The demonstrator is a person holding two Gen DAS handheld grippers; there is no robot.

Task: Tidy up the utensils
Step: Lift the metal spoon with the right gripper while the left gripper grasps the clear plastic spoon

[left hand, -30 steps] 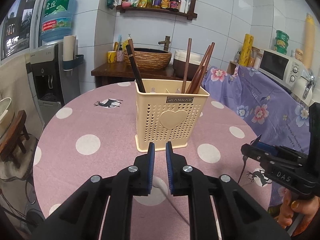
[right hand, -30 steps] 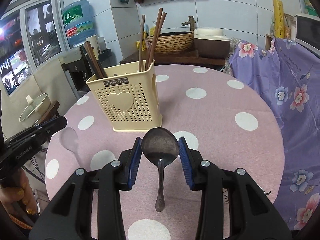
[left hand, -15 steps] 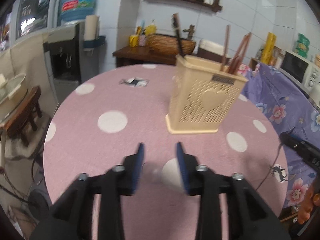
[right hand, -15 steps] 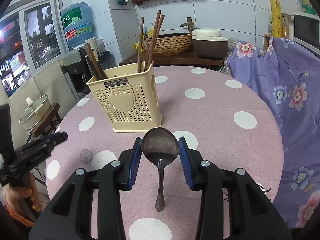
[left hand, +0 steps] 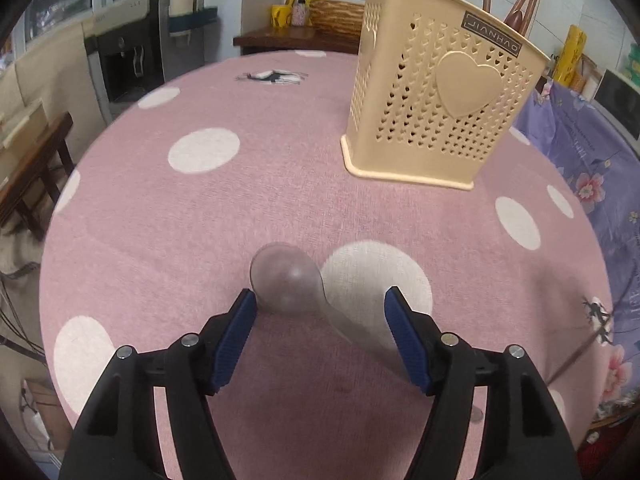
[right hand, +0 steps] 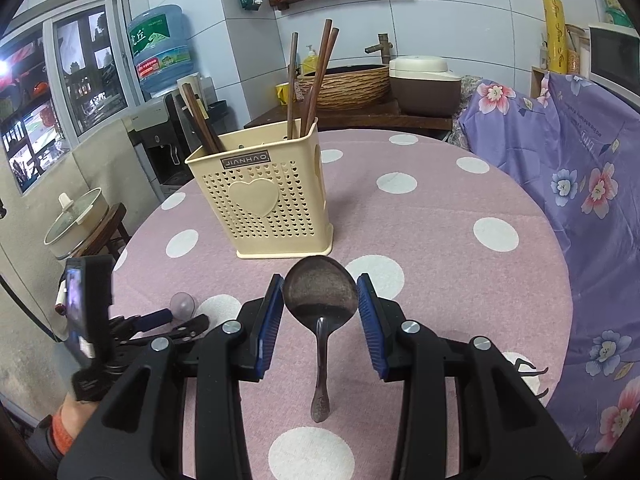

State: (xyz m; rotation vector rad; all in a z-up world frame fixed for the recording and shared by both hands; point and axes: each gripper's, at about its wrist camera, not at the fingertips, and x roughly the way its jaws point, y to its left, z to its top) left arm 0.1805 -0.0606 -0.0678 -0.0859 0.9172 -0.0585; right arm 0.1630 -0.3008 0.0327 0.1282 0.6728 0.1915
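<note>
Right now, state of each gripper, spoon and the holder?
left gripper: open, low over the table, straddling the clear spoon
clear spoon: flat on the tablecloth, not gripped
right gripper: shut on the metal spoon's bowl
metal spoon: held, handle hanging toward the camera
utensil holder: upright, chopsticks standing inside

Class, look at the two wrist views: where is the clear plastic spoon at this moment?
The clear plastic spoon lies on the pink dotted tablecloth between the open fingers of the left gripper, in front of the cream utensil holder.
</note>
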